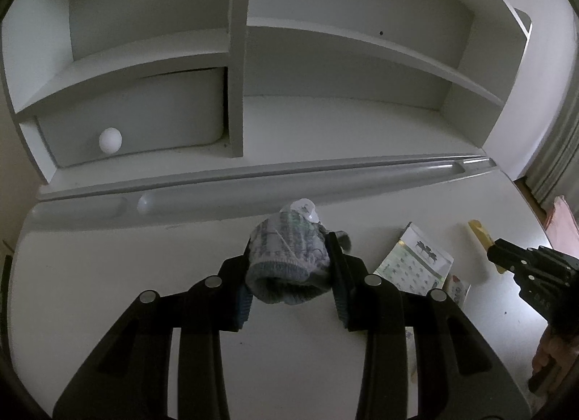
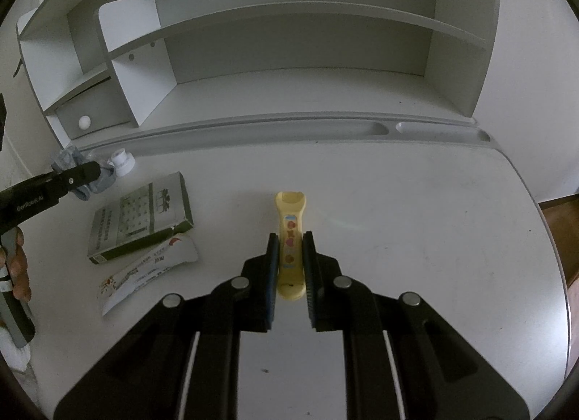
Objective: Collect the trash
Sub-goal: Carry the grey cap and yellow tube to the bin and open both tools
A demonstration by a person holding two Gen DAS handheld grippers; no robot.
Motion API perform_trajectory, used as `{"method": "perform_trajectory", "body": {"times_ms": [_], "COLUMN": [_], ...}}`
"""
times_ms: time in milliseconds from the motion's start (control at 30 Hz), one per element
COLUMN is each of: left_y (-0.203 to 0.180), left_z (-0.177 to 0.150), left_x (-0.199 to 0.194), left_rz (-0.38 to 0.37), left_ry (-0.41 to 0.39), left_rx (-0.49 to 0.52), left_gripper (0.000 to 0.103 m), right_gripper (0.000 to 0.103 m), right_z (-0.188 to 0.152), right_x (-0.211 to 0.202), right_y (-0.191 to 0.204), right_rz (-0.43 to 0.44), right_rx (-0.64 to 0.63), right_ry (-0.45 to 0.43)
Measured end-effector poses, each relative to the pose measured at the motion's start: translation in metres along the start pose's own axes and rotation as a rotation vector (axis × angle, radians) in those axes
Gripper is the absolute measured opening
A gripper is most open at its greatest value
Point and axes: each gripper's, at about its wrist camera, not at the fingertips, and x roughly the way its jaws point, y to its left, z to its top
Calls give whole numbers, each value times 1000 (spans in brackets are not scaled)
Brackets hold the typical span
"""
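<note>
A grey knitted sock (image 1: 289, 261) is pinched between the fingers of the left tool (image 1: 291, 275) just above the white counter (image 1: 108, 275), near the pen groove. Behind it stands a small white bottle (image 2: 122, 163). The right tool (image 2: 290, 268) is pressed against a yellow plastic stick (image 2: 290, 232) lying on the counter. Between the two lie a green-and-white box (image 2: 141, 217) and, touching its near edge, a white sachet (image 2: 148, 268). A shelf unit (image 2: 289, 58) rises behind.
</note>
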Motion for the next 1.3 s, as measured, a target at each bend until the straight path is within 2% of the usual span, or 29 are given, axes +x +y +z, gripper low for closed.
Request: {"method": "perform_trajectory", "body": {"times_ms": [200,300,400,533,633,733,867,967,1033,1133,1233,1300], "left_y": [0,-9,-27,-67,-115,-175,-276,-357,-410,-487,-541,-567], "left_z": [1,4,3,-1,0,-3,-24,-52,-75,-123,-171,-204], "left_x": [-1,-14,-36,-55,-67,-75,-84,-91,-93,-87,-73,-56], "left_rz": [-3,16,23,-1,-38,-107,-241,-370,-458,-588,-683,-698], "left_ry": [-6,-45,-86,-89,-105,-115,-115,-90,-56,43,172,261], "left_rx": [-5,10,32,89,154,230,362,485,573,694,771,830], "left_gripper": [36,36,36,36,36,36,36,36,36,36,36,36], "right_gripper": [14,14,14,14,14,14,14,14,14,14,14,14], "right_z": [0,0,-4,-8,-17,-37,-82,-124,-159,-210,-270,-305], "right_x": [0,-2,-10,-38,-67,-99,-149,-184,-205,-214,-200,-179], "right_y": [1,2,-1,-20,-46,-91,-177,-237,-280,-330,-371,-389], "right_rz": [13,41,71,95,83,49,-30,-89,-124,-207,-198,-188], "right_rx": [-10,-27,-27,-18,-8,26,116,200,280,369,491,554], "right_ry": [-6,-15,-23,-67,-111,-143,-157,-156,-135,-68,41,119]}}
